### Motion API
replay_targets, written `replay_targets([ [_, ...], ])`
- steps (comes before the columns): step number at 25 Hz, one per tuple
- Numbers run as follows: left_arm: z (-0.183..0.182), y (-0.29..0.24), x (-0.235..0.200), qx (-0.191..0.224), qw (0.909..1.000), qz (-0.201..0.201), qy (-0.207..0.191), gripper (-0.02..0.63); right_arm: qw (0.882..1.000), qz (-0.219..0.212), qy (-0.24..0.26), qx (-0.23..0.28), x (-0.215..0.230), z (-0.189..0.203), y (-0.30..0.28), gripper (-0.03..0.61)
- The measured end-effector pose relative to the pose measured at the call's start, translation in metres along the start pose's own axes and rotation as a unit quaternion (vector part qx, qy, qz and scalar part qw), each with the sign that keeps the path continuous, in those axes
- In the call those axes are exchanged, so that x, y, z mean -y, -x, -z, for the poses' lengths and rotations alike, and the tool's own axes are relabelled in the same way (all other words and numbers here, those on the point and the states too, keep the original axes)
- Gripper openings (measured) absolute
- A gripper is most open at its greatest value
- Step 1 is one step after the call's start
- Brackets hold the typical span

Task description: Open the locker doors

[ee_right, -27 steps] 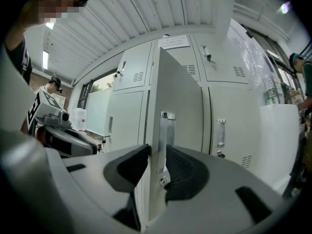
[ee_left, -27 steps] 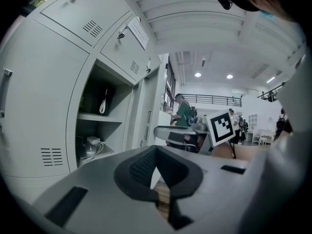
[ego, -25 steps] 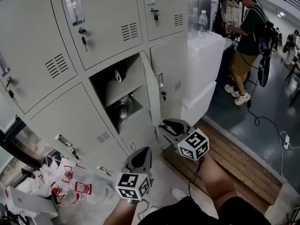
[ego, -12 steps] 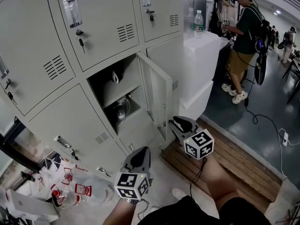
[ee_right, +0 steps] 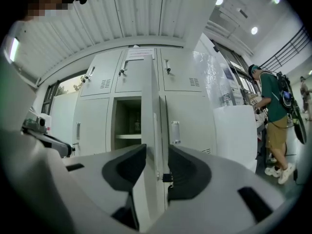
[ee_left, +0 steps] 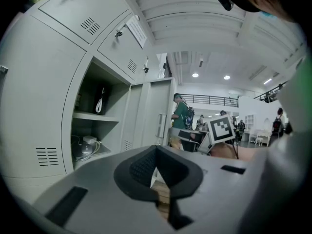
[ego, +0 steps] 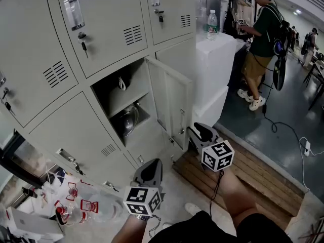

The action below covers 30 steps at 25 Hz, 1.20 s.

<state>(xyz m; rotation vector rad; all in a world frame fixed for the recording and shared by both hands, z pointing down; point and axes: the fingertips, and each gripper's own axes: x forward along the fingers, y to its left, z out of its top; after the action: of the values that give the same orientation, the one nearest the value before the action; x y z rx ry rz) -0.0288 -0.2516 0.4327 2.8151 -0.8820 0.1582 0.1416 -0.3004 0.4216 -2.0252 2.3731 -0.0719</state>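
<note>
Swung further out than a second ago, the locker door [ego: 174,103], likely light and stiff, stands wide at its compartment, its free edge, the best hold, loosely between the right gripper [ego: 195,129] jaws, which have just been opening, while the left gripper [ego: 151,165] hangs closed, empty.

Left tool [ego: 151,164] low, near level, jaws together with nothing between them. Right tool [ego: 201,129] ahead and to the right of it, level; jaws have just been opening and stand apart astride the locker door [ee_right: 152,130] edge, pads not pressing. Right forearm [ego: 234,186] stretched out behind its tool.
</note>
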Motion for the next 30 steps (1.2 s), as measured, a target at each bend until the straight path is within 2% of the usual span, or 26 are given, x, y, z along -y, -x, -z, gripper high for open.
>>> replay_targets([
  [4,0.003,-0.002,-0.003,-0.003,1.0000,-0.001,0.003,-0.003,1.000,-0.016,0.006,0.006,-0.013,0.002,0.000,0.173],
  [8,0.004,-0.003,-0.009,-0.004,1.0000,-0.003,0.006,-0.003,1.000,-0.006,0.023,-0.006,-0.018,0.011,-0.011,0.178],
  [10,0.004,-0.004,-0.011,-0.004,1.0000,-0.004,0.007,-0.003,1.000,0.005,0.022,-0.014,-0.014,0.015,-0.017,0.167],
  [13,0.004,-0.003,-0.015,-0.004,0.9999,-0.007,0.006,-0.003,0.999,0.021,0.020,-0.017,-0.007,0.018,-0.022,0.104],
  [30,0.004,-0.020,-0.024,-0.007,0.9997,-0.018,0.012,-0.003,0.996,0.080,0.015,-0.023,0.062,0.018,-0.027,0.091],
])
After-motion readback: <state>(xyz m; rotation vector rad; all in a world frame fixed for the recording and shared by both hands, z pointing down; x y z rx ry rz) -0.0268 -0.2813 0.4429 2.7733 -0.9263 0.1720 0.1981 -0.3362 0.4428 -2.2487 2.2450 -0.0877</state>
